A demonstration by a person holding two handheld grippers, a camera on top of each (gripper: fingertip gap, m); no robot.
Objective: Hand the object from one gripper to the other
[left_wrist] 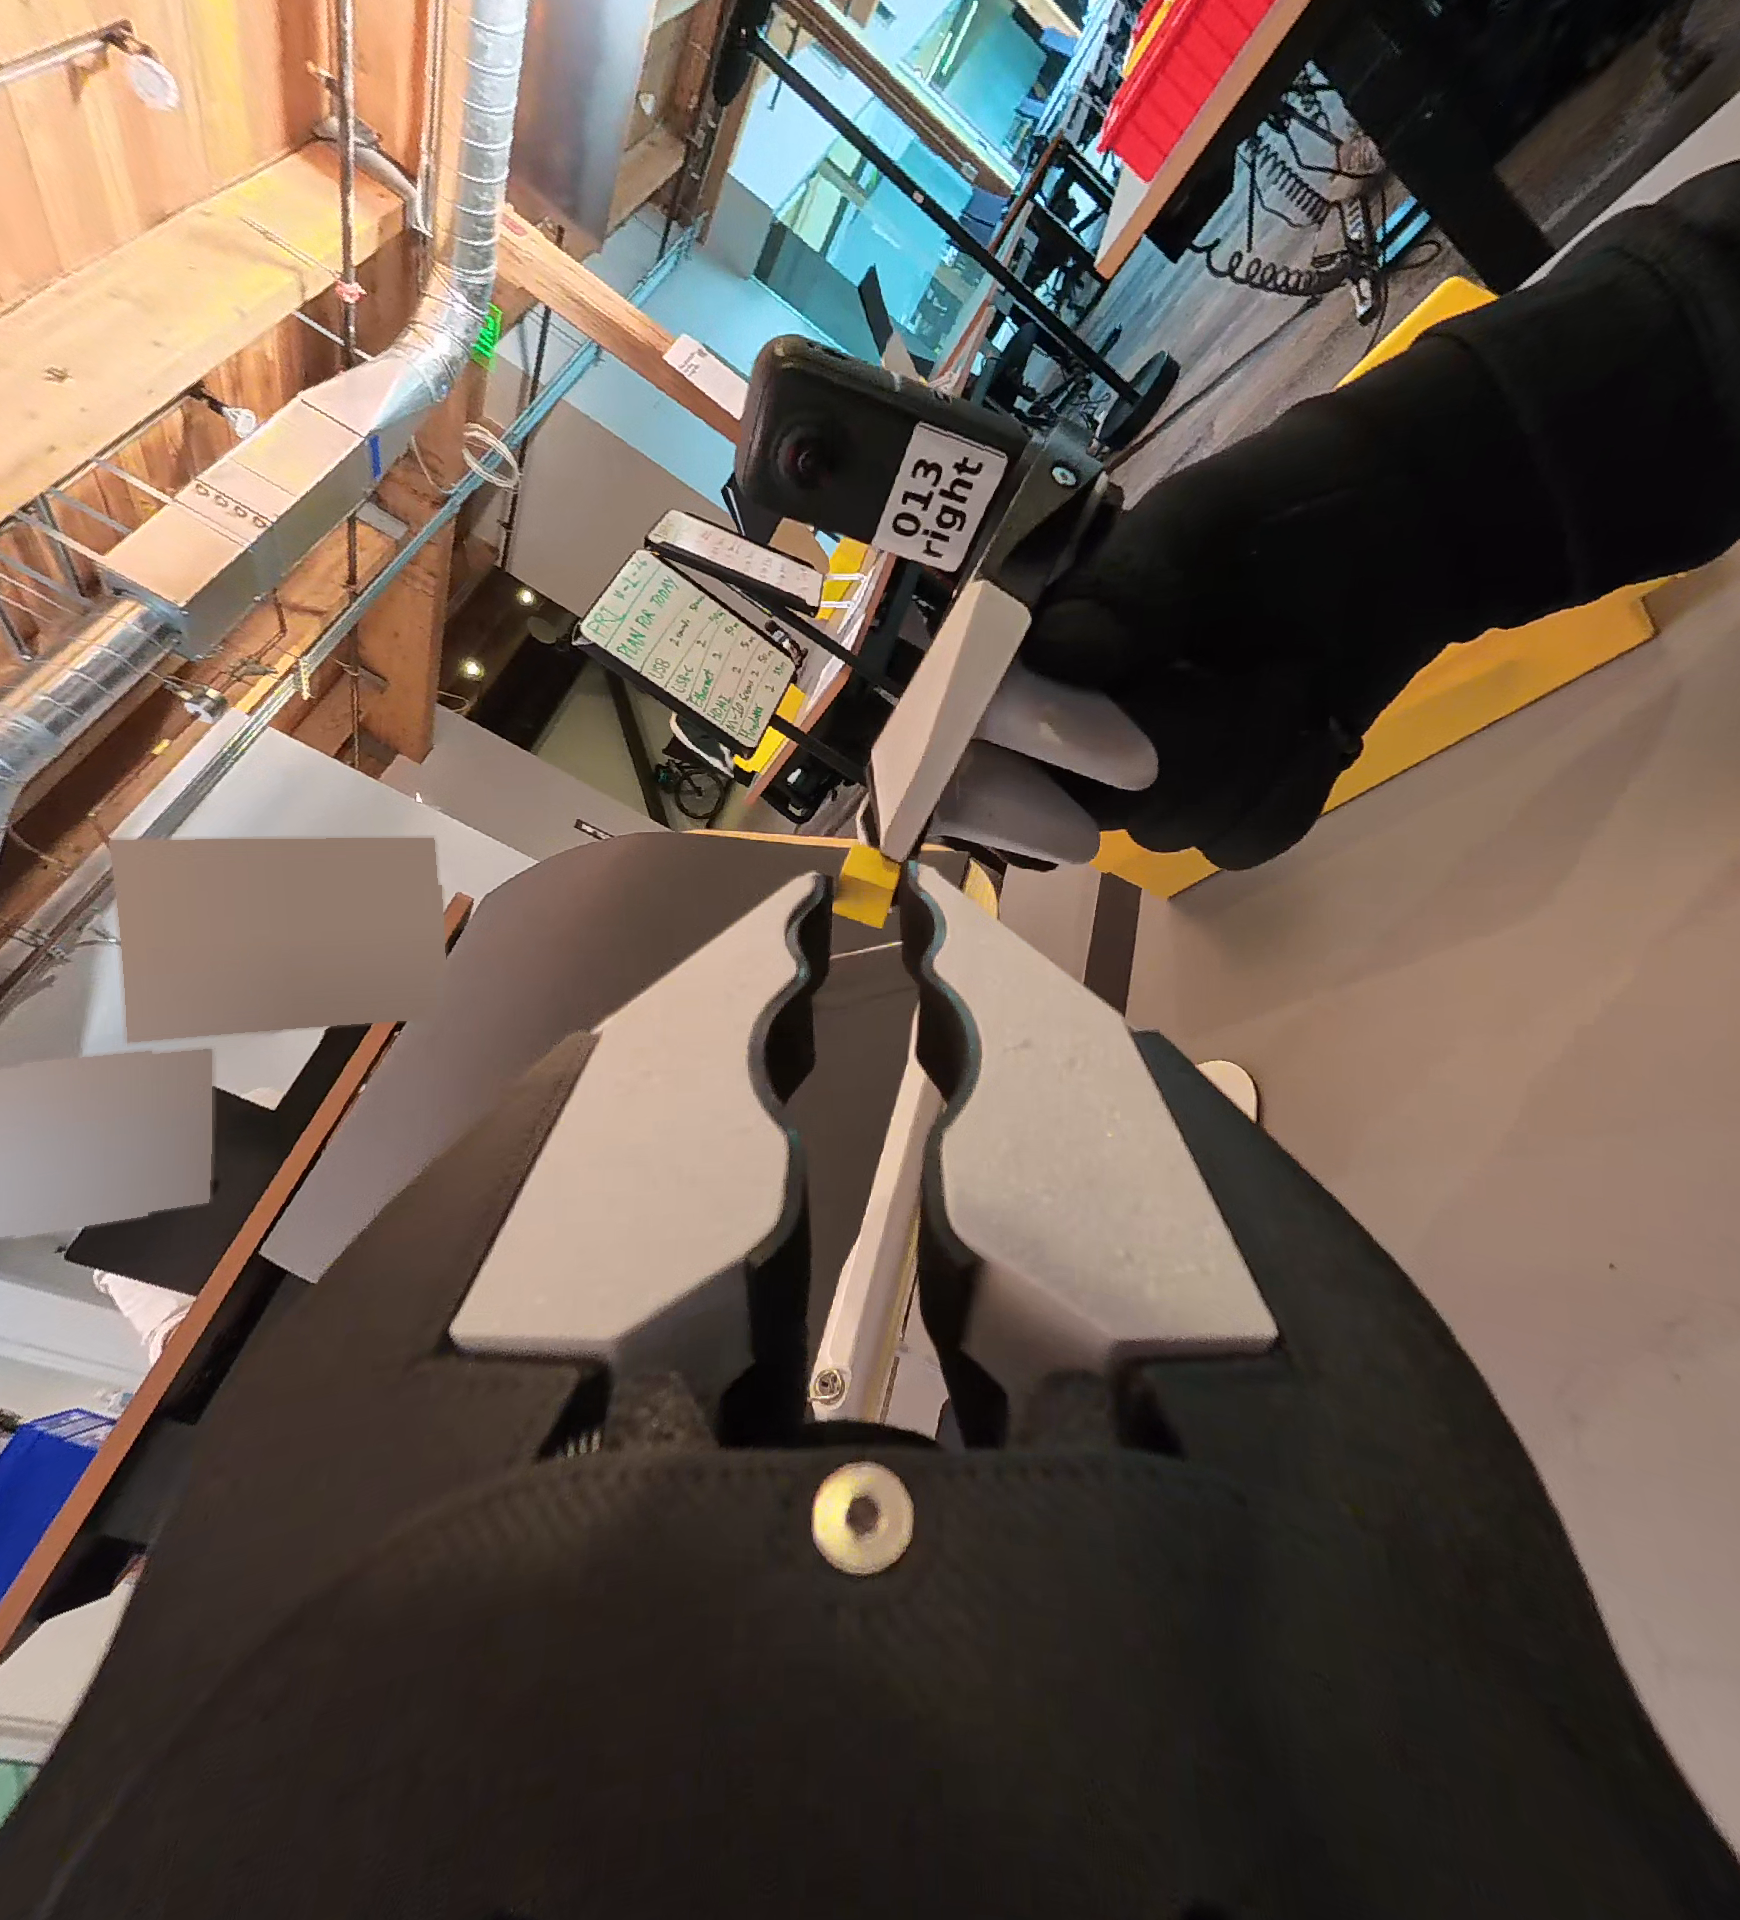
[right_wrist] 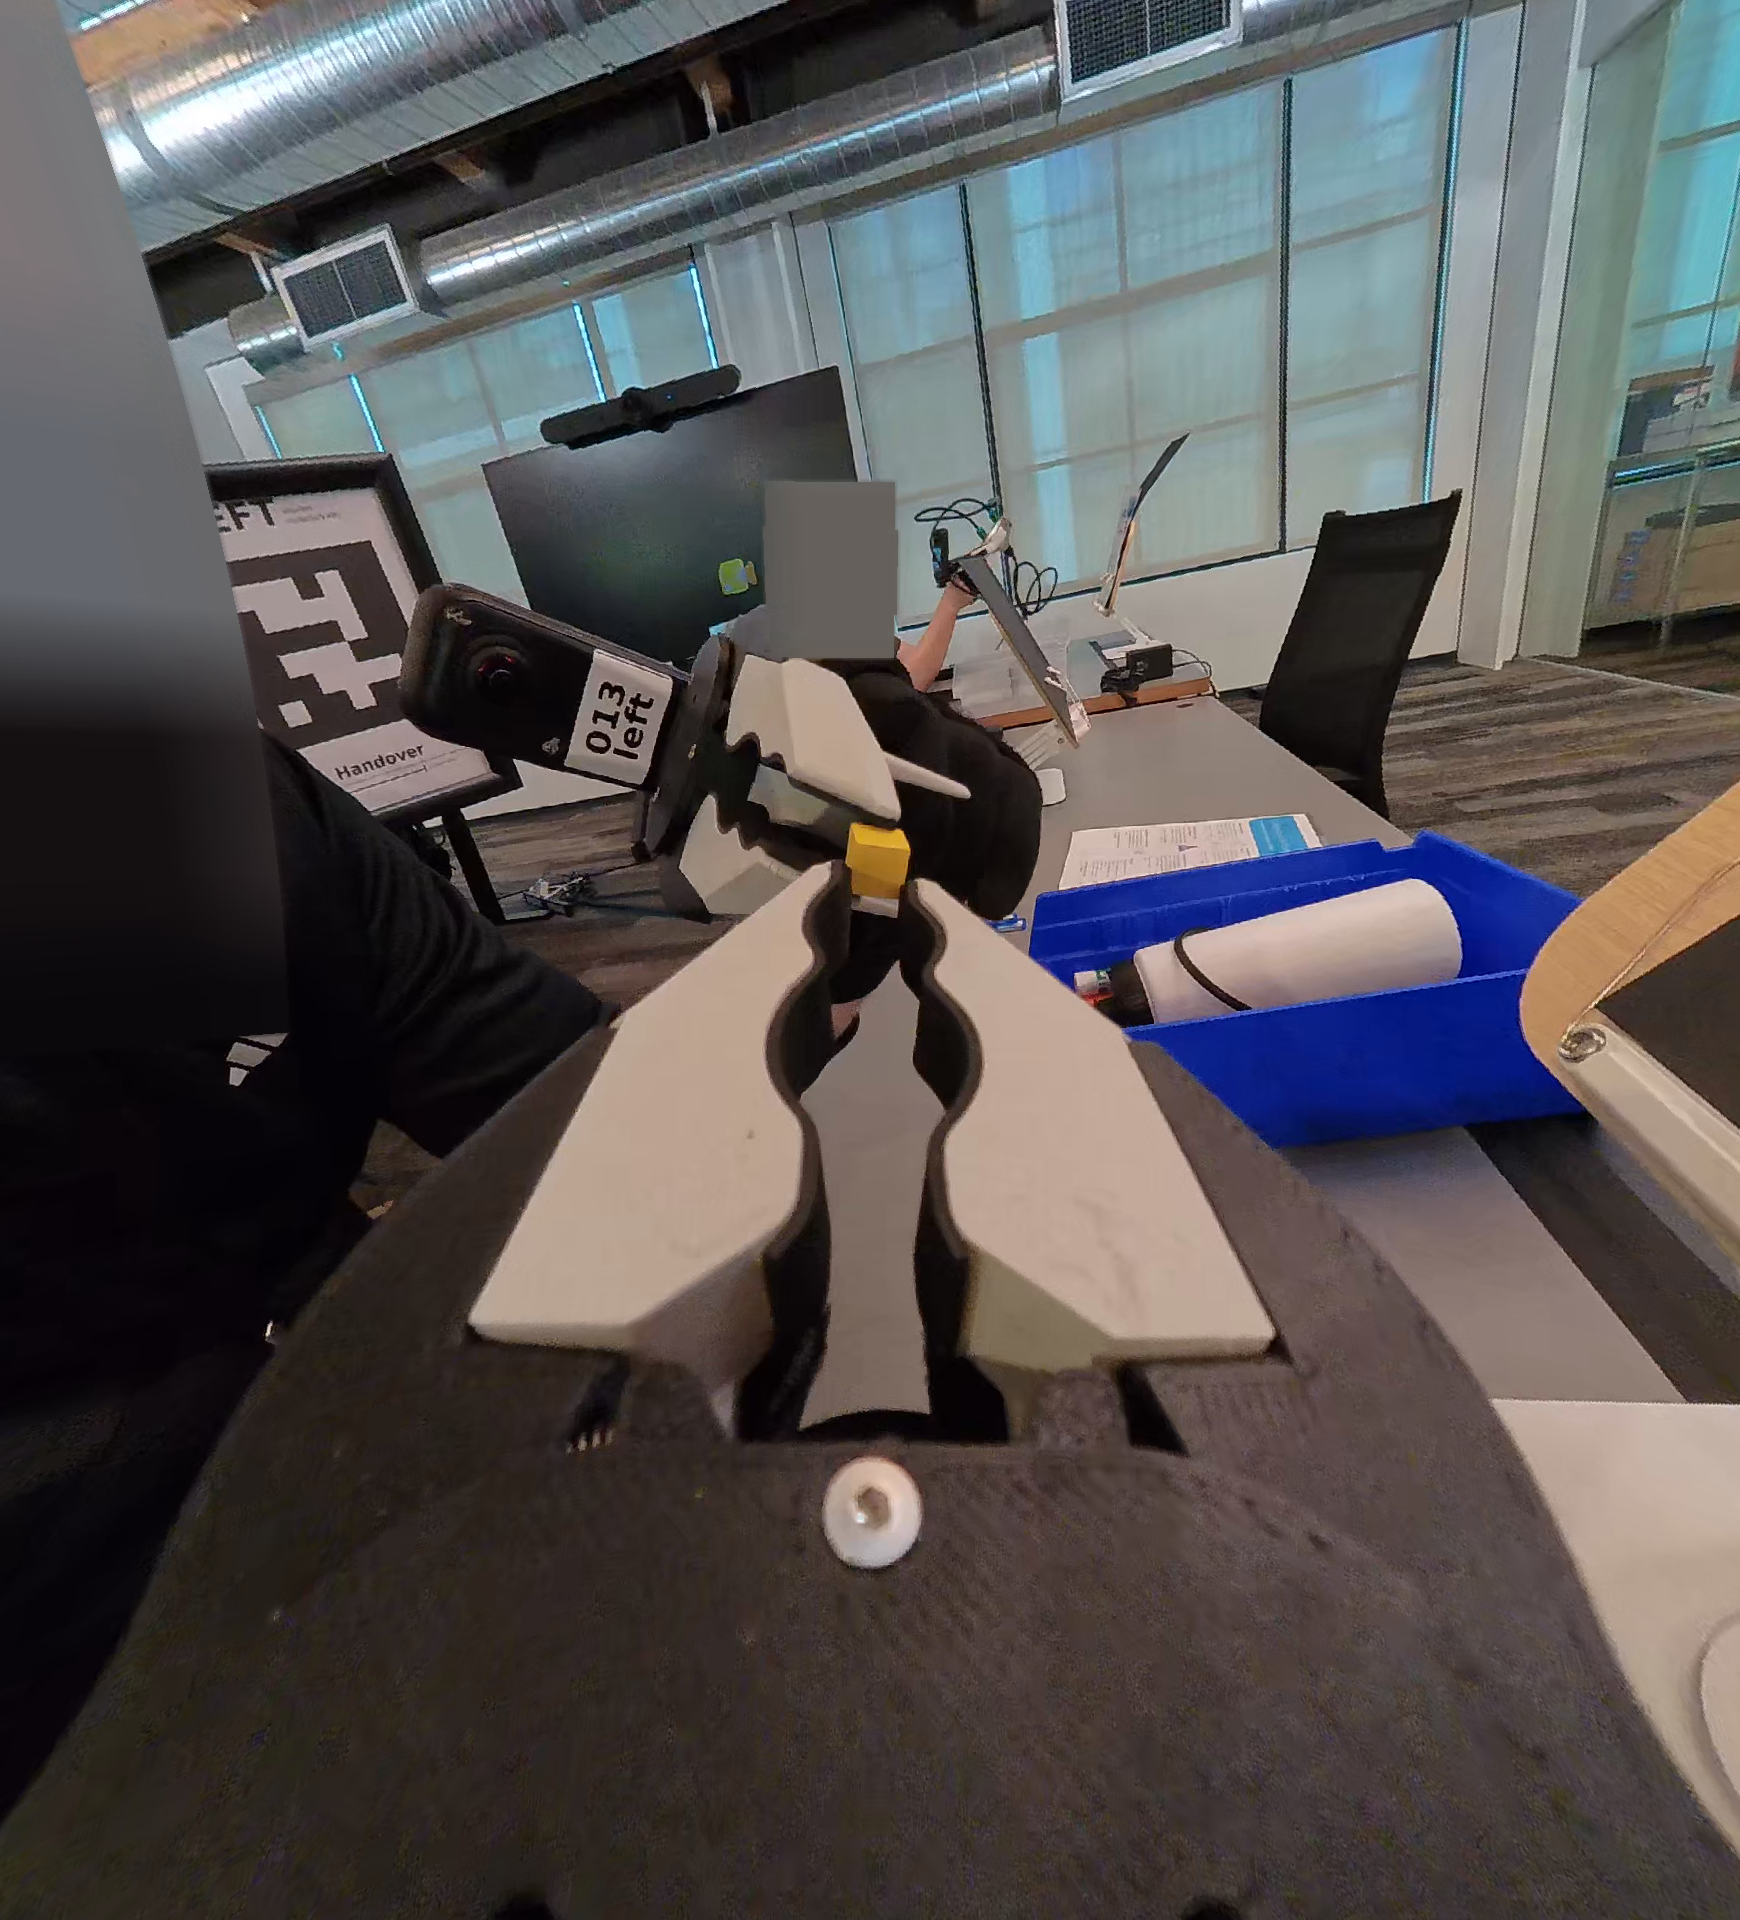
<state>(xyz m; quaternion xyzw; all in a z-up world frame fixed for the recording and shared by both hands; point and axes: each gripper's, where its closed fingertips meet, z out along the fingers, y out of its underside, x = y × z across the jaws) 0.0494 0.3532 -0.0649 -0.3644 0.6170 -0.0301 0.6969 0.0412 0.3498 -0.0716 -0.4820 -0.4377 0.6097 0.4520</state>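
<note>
While both tools meet in the air above the grey counter [right_wrist: 1209,769], the yellow block [right_wrist: 878,860] sits right where their tips cross. In the right wrist view, my right gripper [right_wrist: 873,888] has its pale fingers [right_wrist: 1053,1143] drawn narrow, and the two tips press against the block's opposite sides, so I am gripping it there. My left gripper [left_wrist: 866,899] comes at the same block from the other way. Its fingers [left_wrist: 668,1091] are also nearly together, with the block between the tips. I cannot tell whether they clamp it or only flank it.

In the left wrist view, my right hand [left_wrist: 1261,644], in a black glove, wraps the handle of the right tool, which slants down from the upper right onto the block. My gloved left hand [right_wrist: 959,810] shows behind the left tool in the other view.

On the counter to the right stands a blue bin [right_wrist: 1365,1070] with a white bottle [right_wrist: 1302,956] lying on its side in it. A printed sheet [right_wrist: 1188,836] lies just behind the bin, and a black chair [right_wrist: 1354,644] stands farther back.
</note>
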